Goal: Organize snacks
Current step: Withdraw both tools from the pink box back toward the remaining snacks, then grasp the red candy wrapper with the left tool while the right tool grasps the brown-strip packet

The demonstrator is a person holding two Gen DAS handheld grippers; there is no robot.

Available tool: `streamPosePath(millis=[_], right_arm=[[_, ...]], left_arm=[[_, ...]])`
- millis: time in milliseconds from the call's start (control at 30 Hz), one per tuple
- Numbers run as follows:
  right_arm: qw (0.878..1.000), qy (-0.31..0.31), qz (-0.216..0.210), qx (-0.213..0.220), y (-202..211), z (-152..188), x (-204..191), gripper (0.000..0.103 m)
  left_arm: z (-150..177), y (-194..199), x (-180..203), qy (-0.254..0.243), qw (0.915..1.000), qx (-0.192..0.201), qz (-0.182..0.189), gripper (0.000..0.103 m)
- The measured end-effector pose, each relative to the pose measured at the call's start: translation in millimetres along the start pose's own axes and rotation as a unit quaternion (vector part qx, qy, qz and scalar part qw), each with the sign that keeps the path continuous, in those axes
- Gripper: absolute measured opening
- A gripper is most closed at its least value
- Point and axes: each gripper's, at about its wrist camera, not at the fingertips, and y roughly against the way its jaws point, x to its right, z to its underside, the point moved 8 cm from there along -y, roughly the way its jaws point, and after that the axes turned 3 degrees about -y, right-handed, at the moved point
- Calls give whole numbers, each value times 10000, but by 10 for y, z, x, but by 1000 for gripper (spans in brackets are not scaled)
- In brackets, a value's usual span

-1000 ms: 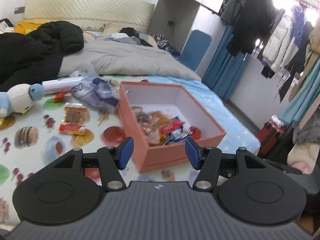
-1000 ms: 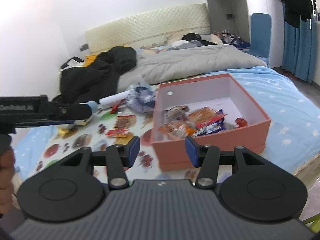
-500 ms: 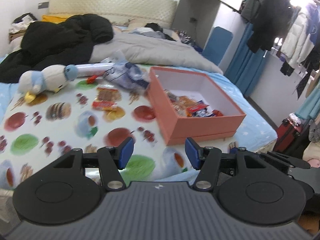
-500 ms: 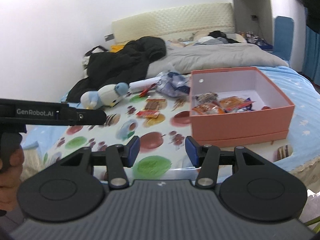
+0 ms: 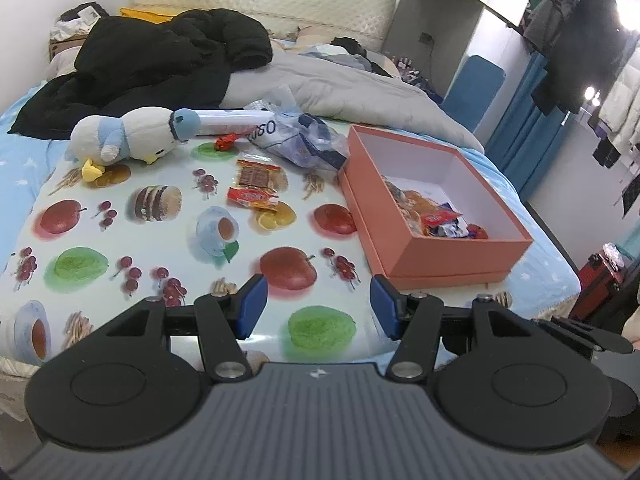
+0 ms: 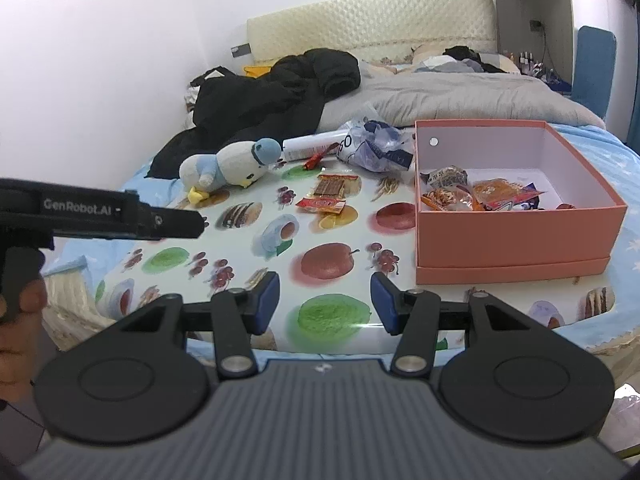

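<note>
Left wrist view: the left gripper (image 5: pixel 318 306) hangs wide open and empty above the near edge of the fruit-print mat (image 5: pixel 80 268). The next pick is probably the red snack packet (image 5: pixel 253 198), touching the brown-wrapped snack (image 5: pixel 261 176) behind it; both lie well ahead and slightly left. Approach low and straddle one packet only. The orange box (image 5: pixel 440 258), partly filled, sits ahead to the right.

Right wrist view: the right gripper (image 6: pixel 325 302), likewise spread and holding nothing, faces the same two packets well ahead; the box stands right of it.
</note>
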Motion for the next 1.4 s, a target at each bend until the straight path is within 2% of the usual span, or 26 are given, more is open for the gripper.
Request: streamPosePath(millis=[67, 133, 200, 300, 667, 833, 1000, 1167, 1400], right_arm=[[10000, 11, -6, -51, -76, -38, -21, 59], [10000, 18, 3, -78, -149, -68, -46, 80], [10000, 31, -47, -70, -236, -108, -73, 89], [9999, 90, -118, -57, -417, -153, -120, 90], [9984, 306, -215, -434, -1435, -305, -187, 90], [9977, 269, -210, -589, -1977, -400, -160, 90], [9980, 254, -130, -565, -2535, -530, -98, 89], [9987, 286, -26, -414, -3055, -671, -42, 89], [9995, 181, 104, -250, -3803, -784, -46, 89]], left_arm=[[-58, -65, -62, 44, 10000, -15, -31, 62], [-111, -151, -155, 98, 9999, -42, -56, 62], [-145, -290, -269, 155, 9998, -83, -8, 63], [-181, -553, -465, 128, 9994, -238, -213, 63], [-595, -1654, -1078, 138, 9984, -454, -320, 63], [-873, -2272, -1295, -127, 9980, -531, -316, 63], [-1159, -2878, -1470, -267, 9977, -576, -255, 62], [-1502, -3456, -1549, -492, 9966, -515, -419, 61], [-1849, -4183, -1517, -1282, 9864, -706, -746, 61]])
